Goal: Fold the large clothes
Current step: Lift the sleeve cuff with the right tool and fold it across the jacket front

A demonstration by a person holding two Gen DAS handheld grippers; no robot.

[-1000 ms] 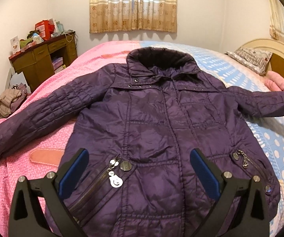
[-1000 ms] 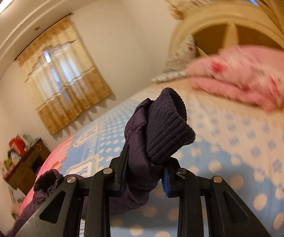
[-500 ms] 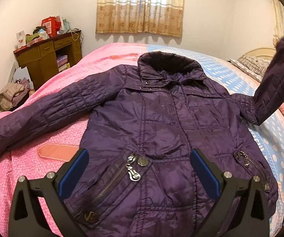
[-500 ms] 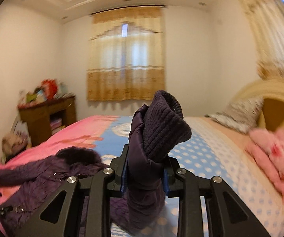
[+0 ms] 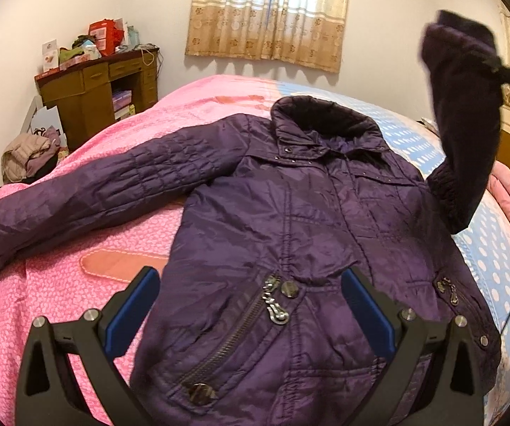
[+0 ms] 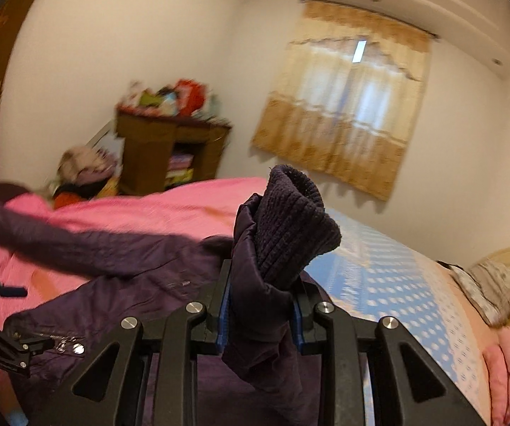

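Left wrist view: your left gripper (image 5: 249,307) spread wide, empty, hovering over lower front of purple jacket (image 5: 290,234), which lies face up across bed (image 5: 59,284), far sleeve stretched flat on pink cover. Right wrist view: your right gripper (image 6: 260,314) clamped on near sleeve just below knit cuff (image 6: 292,234), sleeve (image 5: 464,135) lifted clear of bed, cuff up.
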